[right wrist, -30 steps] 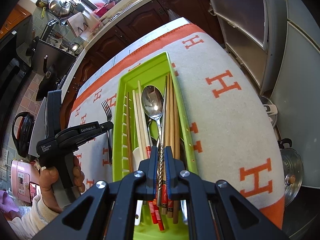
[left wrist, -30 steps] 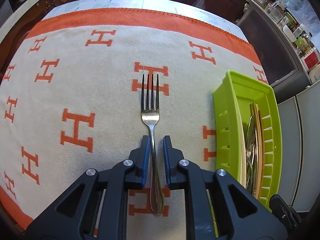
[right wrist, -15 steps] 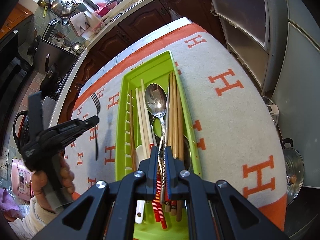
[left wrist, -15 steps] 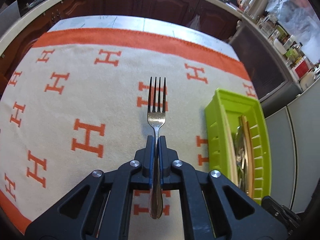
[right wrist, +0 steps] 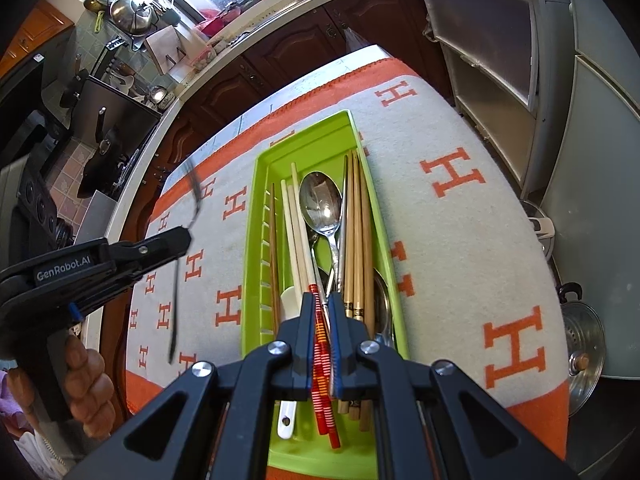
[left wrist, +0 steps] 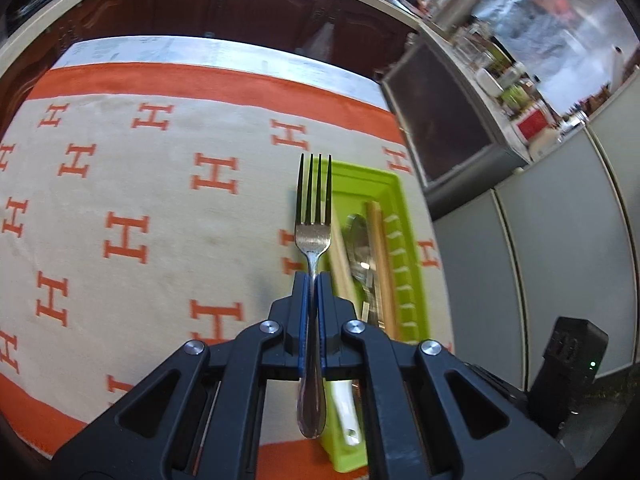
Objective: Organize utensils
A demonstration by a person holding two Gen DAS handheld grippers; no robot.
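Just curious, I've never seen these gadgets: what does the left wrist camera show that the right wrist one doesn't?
Only the left wrist view: the fork sharp and close, clamped by its handle in the left gripper.

Only the right wrist view: the hand holding that gripper, and the spoon shown clearly.

Both: the green tray of utensils on the orange-patterned cloth.

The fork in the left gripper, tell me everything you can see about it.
The fork is shiny silver metal with four long straight tines, a narrow neck and a rounded handle end. The left gripper is shut on its handle just below the neck, blue pads pressing both sides. It hangs clear of the patterned cloth, tines pointing away from the camera, by the near edge of the green tray. In the right wrist view it is motion-blurred.
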